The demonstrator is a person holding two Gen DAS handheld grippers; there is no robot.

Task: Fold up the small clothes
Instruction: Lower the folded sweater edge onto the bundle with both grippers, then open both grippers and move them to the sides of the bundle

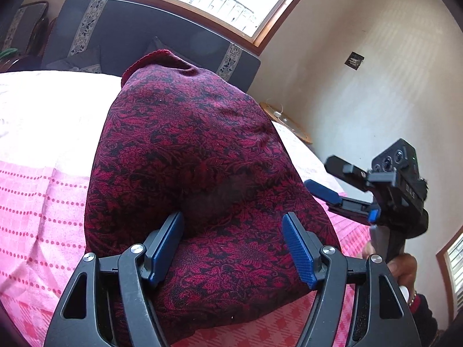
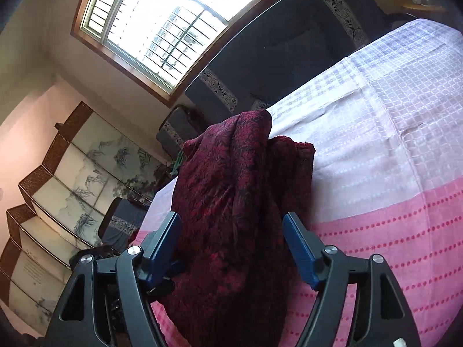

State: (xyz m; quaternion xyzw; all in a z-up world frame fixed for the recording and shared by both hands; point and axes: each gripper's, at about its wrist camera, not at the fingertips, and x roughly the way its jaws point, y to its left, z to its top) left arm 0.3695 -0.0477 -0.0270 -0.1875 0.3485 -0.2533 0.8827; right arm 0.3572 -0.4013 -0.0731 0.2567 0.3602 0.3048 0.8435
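— So how far along is the folding?

— Partway, I'd judge. On the pink checked bedspread (image 1: 37, 190) the red-and-black patterned garment (image 1: 185, 156) lies doubled into a thick bundle, not yet a neat flat packet.

— Anything gripping it?

— No. The left gripper (image 1: 234, 248) has its jaws apart, cloth between but not pinched. The right gripper (image 2: 231, 245) is likewise spread, straddling the garment's edge without pressing.

— What's left?

— Probably another fold, and smoothing.
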